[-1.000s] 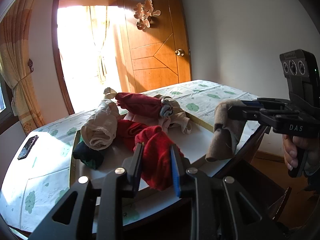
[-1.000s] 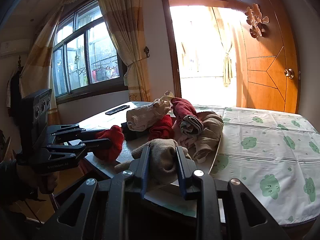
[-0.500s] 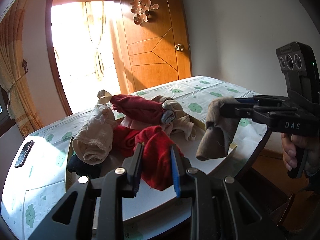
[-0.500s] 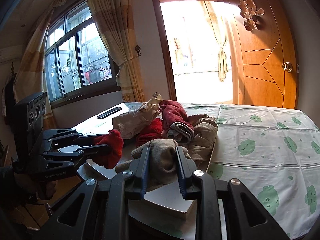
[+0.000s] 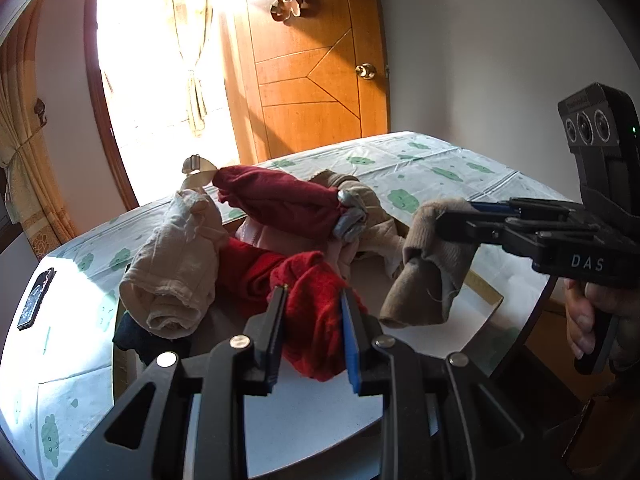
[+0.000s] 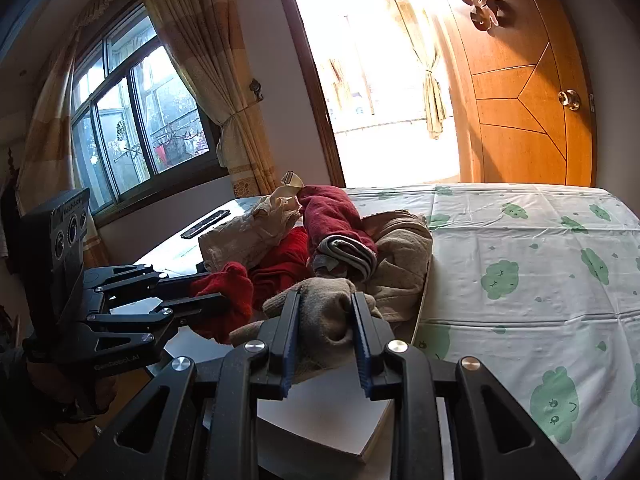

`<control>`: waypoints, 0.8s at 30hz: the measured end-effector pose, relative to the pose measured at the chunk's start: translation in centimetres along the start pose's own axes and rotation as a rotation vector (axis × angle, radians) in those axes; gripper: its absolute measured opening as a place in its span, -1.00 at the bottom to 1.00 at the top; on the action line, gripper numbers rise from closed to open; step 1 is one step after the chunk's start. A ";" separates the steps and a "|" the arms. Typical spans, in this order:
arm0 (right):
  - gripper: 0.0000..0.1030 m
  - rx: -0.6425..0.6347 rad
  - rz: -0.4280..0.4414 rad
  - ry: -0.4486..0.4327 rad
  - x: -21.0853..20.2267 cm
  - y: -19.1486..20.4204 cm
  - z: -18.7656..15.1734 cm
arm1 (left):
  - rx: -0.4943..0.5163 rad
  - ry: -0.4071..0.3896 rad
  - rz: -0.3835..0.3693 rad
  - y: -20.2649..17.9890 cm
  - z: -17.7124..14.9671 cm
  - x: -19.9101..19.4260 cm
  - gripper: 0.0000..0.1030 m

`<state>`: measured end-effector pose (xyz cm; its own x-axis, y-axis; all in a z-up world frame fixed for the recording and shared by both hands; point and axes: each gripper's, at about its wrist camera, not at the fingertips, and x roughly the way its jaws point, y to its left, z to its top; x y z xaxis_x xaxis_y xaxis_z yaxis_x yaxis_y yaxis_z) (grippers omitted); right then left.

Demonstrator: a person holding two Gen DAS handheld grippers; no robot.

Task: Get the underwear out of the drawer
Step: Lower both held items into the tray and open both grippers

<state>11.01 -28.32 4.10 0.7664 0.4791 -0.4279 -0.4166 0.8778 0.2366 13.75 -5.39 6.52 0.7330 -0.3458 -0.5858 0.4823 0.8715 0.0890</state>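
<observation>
In the left wrist view my left gripper [image 5: 313, 292] is shut on a bright red garment [image 5: 316, 320] that hangs between its blue pads over a white flat box [image 5: 320, 416]. At the right, a hand holds my right gripper [image 5: 448, 222], shut on a beige garment [image 5: 428, 272] that droops below it. The right wrist view shows the same beige garment [image 6: 324, 314] pinched in my right gripper [image 6: 326, 296], and my left gripper [image 6: 218, 294] at the left with the red garment [image 6: 228, 300]. Behind both lies a pile of rolled underwear [image 5: 280, 204].
The pile and the box sit on a table with a green-cloud cloth [image 6: 520, 272]. A dark flat device [image 5: 36, 298] lies at the table's left end. An orange wooden door [image 5: 316, 80] stands open behind, and a curtained window [image 6: 136, 128] is at the left.
Both grippers have moved forward over the table toward the pile, each still holding its garment. The pile and the white box look nearer and larger.
</observation>
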 end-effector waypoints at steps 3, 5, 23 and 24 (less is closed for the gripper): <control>-0.47 0.022 -0.006 0.015 0.8 -0.4 -0.1 | -0.015 0.017 -0.004 0.2 0.0 0.8 -0.54; -0.47 0.027 -0.008 0.025 1.3 -0.5 -0.2 | -0.022 0.026 -0.011 0.3 -0.1 1.2 -0.54; -0.46 0.054 -0.033 0.098 3.5 -1.8 -1.1 | -0.015 0.099 -0.021 -0.2 -0.9 3.7 -0.53; -0.45 0.053 -0.037 0.107 3.6 -1.9 -1.2 | -0.013 0.100 -0.021 -0.2 -0.9 3.7 -0.53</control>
<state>13.96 -28.22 1.04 0.7228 0.4467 -0.5273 -0.3604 0.8947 0.2639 15.94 -6.58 3.57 0.6708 -0.3277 -0.6653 0.4899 0.8693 0.0658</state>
